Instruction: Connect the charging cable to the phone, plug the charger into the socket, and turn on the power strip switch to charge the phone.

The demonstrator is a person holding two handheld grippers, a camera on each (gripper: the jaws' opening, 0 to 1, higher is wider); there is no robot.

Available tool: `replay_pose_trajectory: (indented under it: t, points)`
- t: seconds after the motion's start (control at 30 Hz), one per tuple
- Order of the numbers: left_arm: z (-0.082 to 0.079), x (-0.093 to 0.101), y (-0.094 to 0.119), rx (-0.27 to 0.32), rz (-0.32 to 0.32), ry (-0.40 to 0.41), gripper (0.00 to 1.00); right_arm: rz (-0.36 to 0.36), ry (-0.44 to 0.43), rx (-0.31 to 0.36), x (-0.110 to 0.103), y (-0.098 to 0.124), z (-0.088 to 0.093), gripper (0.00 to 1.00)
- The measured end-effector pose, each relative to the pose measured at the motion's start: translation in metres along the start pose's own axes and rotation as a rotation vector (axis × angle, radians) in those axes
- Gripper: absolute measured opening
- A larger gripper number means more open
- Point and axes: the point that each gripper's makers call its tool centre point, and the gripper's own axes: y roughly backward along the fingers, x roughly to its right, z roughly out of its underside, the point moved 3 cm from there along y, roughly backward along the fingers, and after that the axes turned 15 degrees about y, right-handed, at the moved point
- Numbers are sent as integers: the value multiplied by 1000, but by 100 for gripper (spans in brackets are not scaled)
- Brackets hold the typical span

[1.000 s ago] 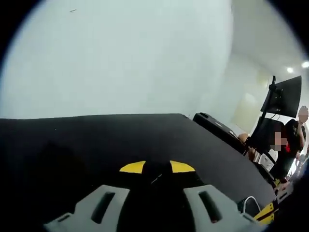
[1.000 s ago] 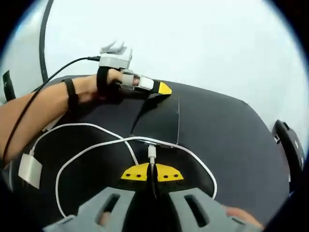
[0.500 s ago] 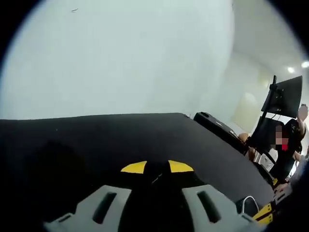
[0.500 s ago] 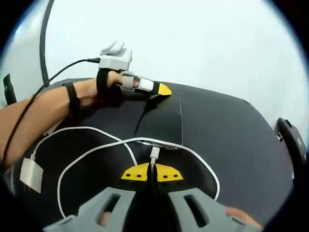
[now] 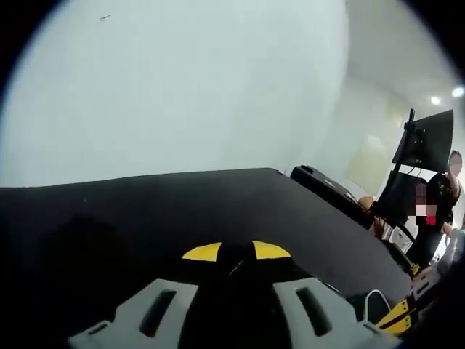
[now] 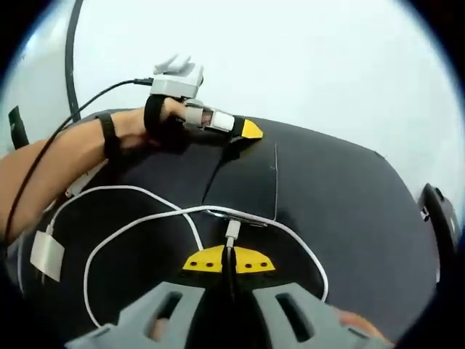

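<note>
1. While I'm looking along the right gripper (image 6: pixel 229 260), its yellow-tipped jaws are sitting closed on the white charging cable (image 6: pixel 138 221), gripping just behind the plug (image 6: pixel 232 231).
2. Plug tip is touching or just short of the near edge of the phone (image 6: pixel 243 182); I can't tell whether it's seated.
3. Phone is lying flat and dark on the black bench (image 6: pixel 349 218), roughly mid-bench, well apart from the far edge.
4. Cable is looping out both sides of my jaws, with the long run curving toward the bench's left edge and ending at the white charger (image 6: pixel 46 254) lying there.
5. My left gripper (image 6: pixel 243 132) is resting at the phone's far corner, yellow tip touching or just beside it; in the left gripper view (image 5: pixel 236 252) the jaws are looking closed or nearly so, tips on something dark. I can't tell if they're pinching the phone.
6. My left hand (image 6: pixel 163 120) and forearm are reaching in from the bench's left side, with a black lead trailing from the gripper.
7. Beyond the bench's right edge a monitor (image 5: pixel 427 142) is standing, with a person (image 5: pixel 436 211) beside it.
</note>
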Motion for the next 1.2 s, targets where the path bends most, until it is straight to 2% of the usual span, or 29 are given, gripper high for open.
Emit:
replay_pose_trajectory:
  t: [0.07, 0.1, 0.17, 0.23, 0.27, 0.3, 0.33, 0.4, 0.43, 0.47, 0.53, 0.57, 0.6, 0.63, 0.7, 0.73, 0.77, 0.83, 0.87, 0.9, 0.97, 1.0, 1.03, 1.1, 1.13, 1.17, 1.2]
  points:
    - [0, 1, -1, 16, -1, -10, 12, -1, 35, 52, -1, -1, -1, 2]
    - [-1, 0, -1, 19, -2, -12, 13, 10, 88, 86, -2, 1, -1, 3]
    - [-5, -2, -2, 44, -5, -16, 22, 64, 152, 158, 1, 5, -4, 11]
    - [-20, 5, 2, 121, 24, 67, 56, 56, 156, 164, 1, 10, -2, 18]
    - [-32, 4, 2, 144, 43, 79, 75, 26, 119, 160, 1, 14, -2, 19]
    - [-37, 6, 4, 143, 50, 74, 92, 7, 95, 167, 1, 18, -2, 19]
    - [-39, 11, 11, 128, 51, 74, 95, -19, 63, 194, 3, 26, -6, 19]
    - [-38, 18, 30, 72, 9, 114, 84, -67, 33, 230, 5, 38, -16, 24]
    - [-39, 24, 39, 60, 8, 119, 80, -89, 35, 248, 5, 45, -20, 29]
    - [-43, 31, 48, 61, 17, 131, 77, -127, 26, 284, 5, 55, -24, 34]
    - [-56, 52, 76, 69, 66, 166, 74, -233, 12, 321, -5, 68, -31, 36]
    - [-62, 62, 90, 87, 85, 162, 73, -309, 7, 349, -12, 78, -35, 36]
    - [-66, 75, 106, 114, 107, 137, 69, -330, 8, 359, -14, 81, -37, 37]
    - [-75, 86, 129, 176, 109, 98, 66, -378, 11, 389, -18, 89, -42, 38]
    - [-76, 110, 170, 214, 116, 26, 59, -412, 6, 424, -24, 102, -48, 41]
    - [-78, 119, 185, 244, 124, 11, 59, -426, 9, 431, -27, 106, -49, 41]
    - [-71, 137, 209, 280, 150, -30, 62, -437, 17, 439, -31, 112, -51, 42]
    - [-73, 153, 236, 324, 157, -57, 69, -469, 31, 450, -41, 120, -53, 43]
    - [-70, 161, 258, 350, 159, -70, 68, -488, 36, 444, -45, 124, -52, 43]
    - [-66, 165, 271, 362, 159, -88, 69, -508, 37, 439, -49, 126, -52, 43]
    - [-50, 172, 302, 352, 146, -121, 73, -566, 56, 432, -57, 132, -53, 45]
    - [-35, 175, 322, 349, 136, -137, 75, -592, 73, 428, -62, 134, -55, 47]
    - [-26, 177, 334, 345, 138, -149, 76, -602, 87, 427, -64, 137, -56, 48]
    - [-6, 178, 360, 324, 134, -169, 84, -667, 199, 476, -75, 143, -59, 48]
    - [9, 178, 374, 304, 133, -173, 86, -714, 284, 522, -82, 147, -61, 48]
    - [15, 179, 379, 297, 134, -176, 87, -753, 369, 571, -88, 150, -62, 48]
    - [32, 179, 392, 273, 136, -178, 87, -801, 486, 640, -87, 145, -65, 49]
